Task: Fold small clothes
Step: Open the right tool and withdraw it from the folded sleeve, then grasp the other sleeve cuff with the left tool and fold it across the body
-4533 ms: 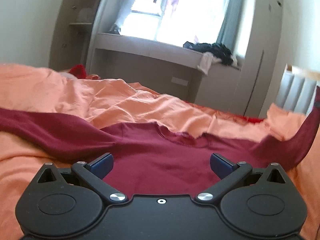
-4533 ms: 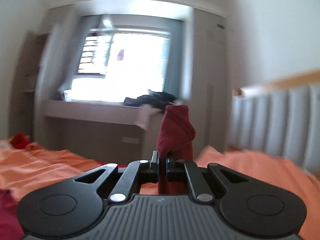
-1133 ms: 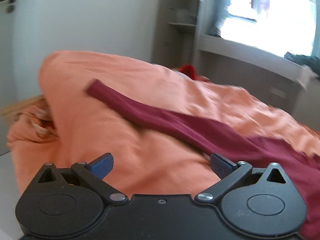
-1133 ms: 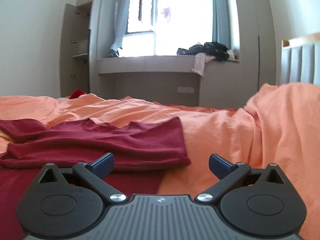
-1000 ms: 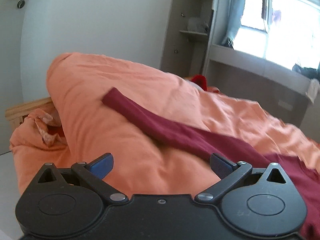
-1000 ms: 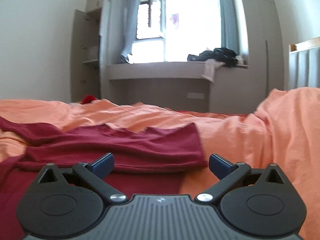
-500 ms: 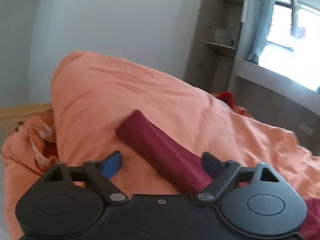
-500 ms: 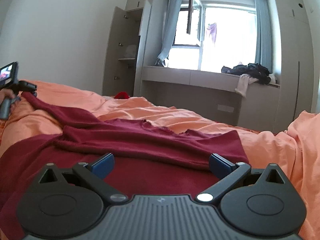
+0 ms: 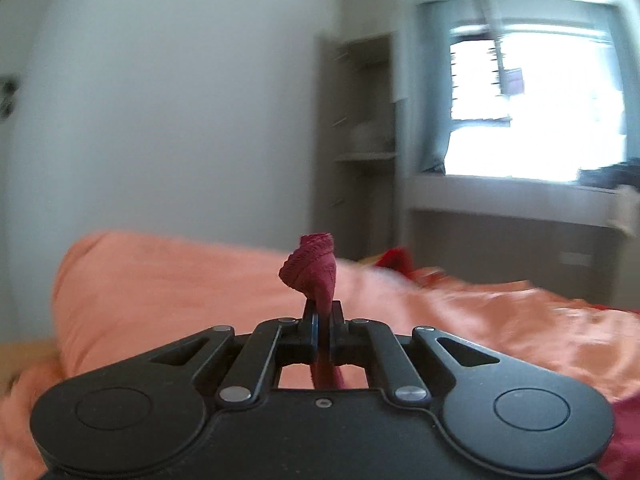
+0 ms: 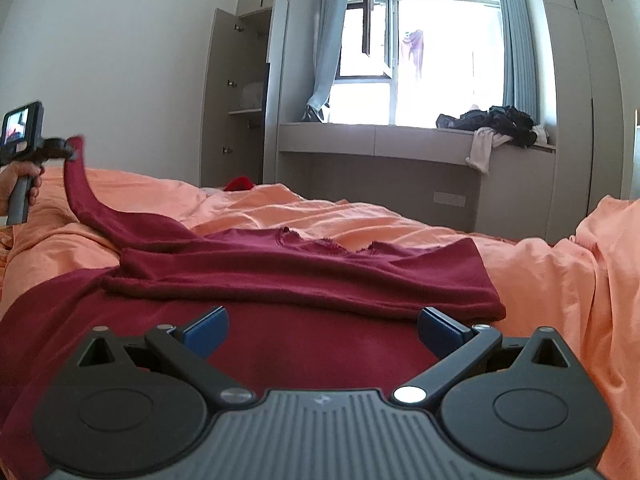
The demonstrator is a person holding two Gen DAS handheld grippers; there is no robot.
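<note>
- Left tongs (image 9: 323, 320) are seen clamped on the cuff of the dark red sleeve (image 9: 316, 270), whose bunched end pokes up between the closed fingers; from the right wrist view the same tongs (image 10: 71, 150) are seen raised at the far left of the bed, held by a hand (image 10: 18, 184), with the sleeve (image 10: 86, 204) hanging down from them to the shirt.
- Right tongs (image 10: 322, 326) are held spread apart, gripping nothing, low over the body of the dark red shirt (image 10: 280, 344).
- The shirt is spread across the orange bedding (image 10: 560, 280), its right sleeve folded in over the chest and its neckline turned away from the right tongs.
- A small red item (image 10: 239, 183) is seen on the bed beyond the shirt.
- Behind the bed, an open wardrobe (image 10: 240, 100) and a window ledge (image 10: 380, 142) carrying a pile of dark clothes (image 10: 492, 120) are seen below the bright window (image 10: 432, 60).
</note>
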